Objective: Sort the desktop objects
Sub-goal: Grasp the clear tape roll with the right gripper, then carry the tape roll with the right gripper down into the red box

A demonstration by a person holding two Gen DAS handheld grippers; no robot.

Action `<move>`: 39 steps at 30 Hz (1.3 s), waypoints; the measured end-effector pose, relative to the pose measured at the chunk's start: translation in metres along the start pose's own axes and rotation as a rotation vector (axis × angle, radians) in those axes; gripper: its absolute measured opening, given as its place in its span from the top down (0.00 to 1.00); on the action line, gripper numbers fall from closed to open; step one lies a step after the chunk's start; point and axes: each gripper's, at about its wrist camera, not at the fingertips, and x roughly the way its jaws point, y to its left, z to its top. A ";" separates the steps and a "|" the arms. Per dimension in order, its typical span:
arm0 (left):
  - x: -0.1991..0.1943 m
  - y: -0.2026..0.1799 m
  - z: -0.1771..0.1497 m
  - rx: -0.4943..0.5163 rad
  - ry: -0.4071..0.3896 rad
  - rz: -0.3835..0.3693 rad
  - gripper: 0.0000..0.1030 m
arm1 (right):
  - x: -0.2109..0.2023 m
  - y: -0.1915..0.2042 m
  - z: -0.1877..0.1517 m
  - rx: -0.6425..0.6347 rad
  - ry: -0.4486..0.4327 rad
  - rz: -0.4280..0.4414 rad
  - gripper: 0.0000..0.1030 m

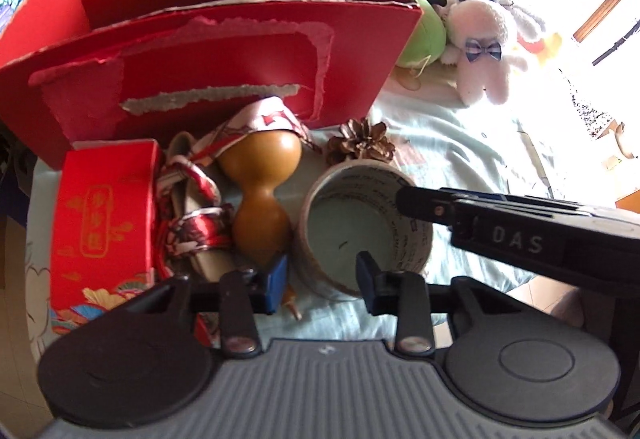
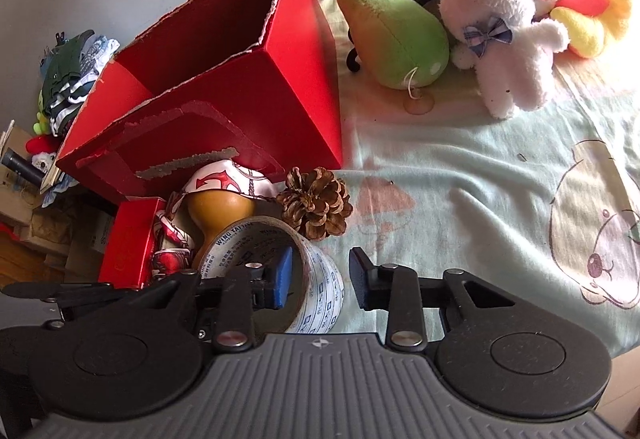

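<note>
Bed sheet (image 2: 460, 175), pale green with cartoon print, carries everything. Red box (image 1: 224, 51), open top with torn edges, sits at 11 o'clock in both views. Plush toys at 1 o'clock: green pear (image 2: 394, 31), white bunny (image 2: 504, 39). Small red carton (image 1: 104, 223) at 9 o'clock in left view, patterned scarf (image 1: 192, 199) beside it, touching gourd (image 1: 260, 195). Pinecone (image 2: 316, 203) just behind tape roll (image 2: 316, 291). Left gripper (image 1: 322, 275) partly open, straddling the near wall of the roll, not closed on it. Right gripper (image 2: 320, 279) partly open, left finger inside roll, right finger outside, gripping nothing.
</note>
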 end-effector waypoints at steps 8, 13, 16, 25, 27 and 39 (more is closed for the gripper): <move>-0.001 -0.014 0.006 -0.017 -0.002 0.078 0.88 | 0.003 -0.012 0.013 -0.034 0.079 0.065 0.87; -0.008 -0.036 0.009 0.020 -0.004 0.078 0.88 | -0.009 -0.027 0.021 -0.048 0.101 0.077 0.87; -0.011 -0.053 0.016 0.051 -0.008 0.059 0.88 | -0.022 -0.041 0.027 -0.038 0.104 0.075 0.88; -0.030 -0.113 0.051 0.169 -0.140 0.013 0.89 | -0.071 -0.069 0.060 -0.003 -0.051 0.047 0.88; -0.039 -0.118 0.065 0.178 -0.181 0.013 0.89 | -0.080 -0.069 0.075 -0.008 -0.103 0.058 0.88; -0.090 -0.047 0.134 0.138 -0.380 0.150 0.89 | -0.048 0.005 0.160 -0.114 -0.236 0.186 0.87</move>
